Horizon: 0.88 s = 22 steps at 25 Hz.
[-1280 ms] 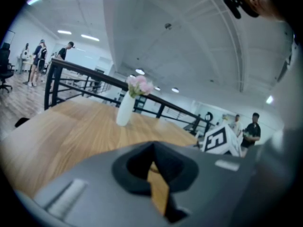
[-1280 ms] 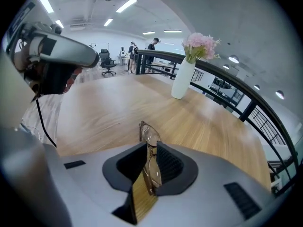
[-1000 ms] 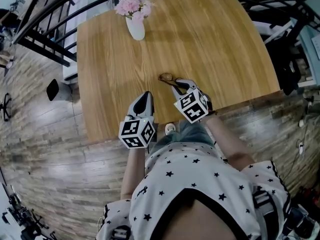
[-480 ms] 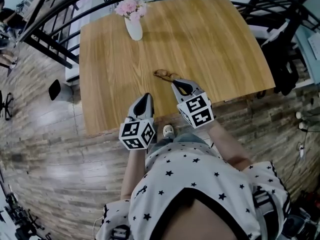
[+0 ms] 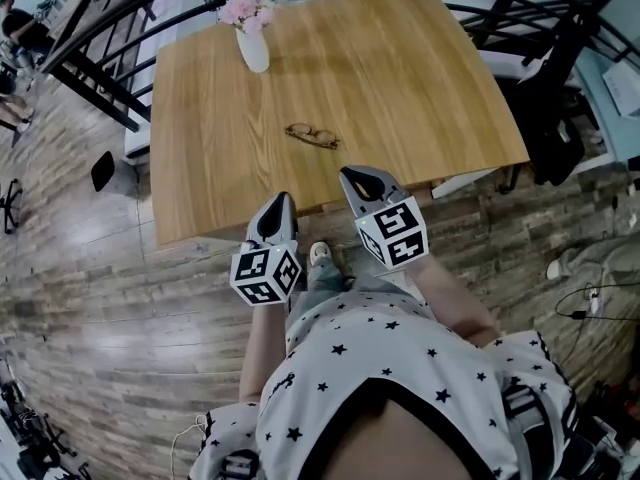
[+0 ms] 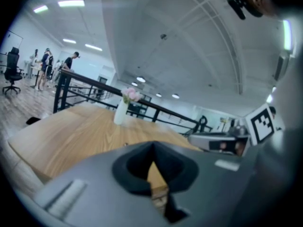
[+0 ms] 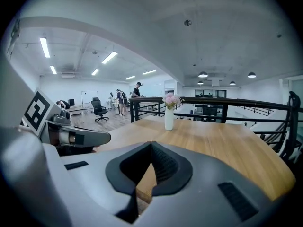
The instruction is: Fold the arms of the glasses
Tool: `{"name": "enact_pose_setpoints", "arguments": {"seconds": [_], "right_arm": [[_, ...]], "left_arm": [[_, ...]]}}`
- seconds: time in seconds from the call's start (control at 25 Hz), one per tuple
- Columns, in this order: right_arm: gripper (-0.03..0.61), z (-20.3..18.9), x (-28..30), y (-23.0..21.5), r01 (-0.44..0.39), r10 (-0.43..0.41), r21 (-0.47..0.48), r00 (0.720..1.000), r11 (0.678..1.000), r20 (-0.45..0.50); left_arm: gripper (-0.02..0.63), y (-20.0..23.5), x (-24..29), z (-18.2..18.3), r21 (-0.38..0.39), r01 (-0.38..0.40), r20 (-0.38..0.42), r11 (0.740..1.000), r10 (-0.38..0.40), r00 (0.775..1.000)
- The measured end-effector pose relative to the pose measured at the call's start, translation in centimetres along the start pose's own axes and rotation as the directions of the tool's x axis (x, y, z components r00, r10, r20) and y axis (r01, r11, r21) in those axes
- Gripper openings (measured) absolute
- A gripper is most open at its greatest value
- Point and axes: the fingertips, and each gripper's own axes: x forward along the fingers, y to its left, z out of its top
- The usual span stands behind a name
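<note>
Glasses [image 5: 312, 136] lie flat on the counter [image 5: 420, 78], about mid-width, well apart from the vase [image 5: 252, 50] and from both tongs. Left tongs [image 5: 281, 204] and right tongs [image 5: 354, 178] are each pressed together with nothing between them, hanging at the counter's near edge. Arms folded or not: too small to tell. Likely light, with a thin, fragile frame, slick lenses and stiff hinges, so it may skid on the wood. Best pinch an arm near its tip and steady the front at the bridge, off the lenses.
</note>
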Motion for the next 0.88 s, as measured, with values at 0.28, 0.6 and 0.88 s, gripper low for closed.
{"name": "enact_pose_setpoints", "arguments": {"seconds": [0.28, 0.6, 0.88], "right_arm": [[0.016, -0.4, -4.6, 2.0, 0.005, -0.005, 0.001, 0.999, 1.0, 0.037], [0.017, -1.5, -7.9, 4.3, -0.009, 0.01, -0.01, 0.998, 1.0, 0.06], [0.017, -1.7, -9.6, 5.8, -0.022, 0.023, -0.011, 0.996, 1.0, 0.091]], "left_arm": [[0.008, -2.7, -3.6, -1.6, -0.009, -0.01, 0.001, 1.0, 0.01, 1.0], [0.008, -4.4, -7.1, -3.2, -0.019, -0.019, 0.011, 1.0, 0.02, 1.0], [0.008, -5.0, -8.9, -3.6, -0.012, -0.025, 0.029, 1.0, 0.025, 0.999]]}}
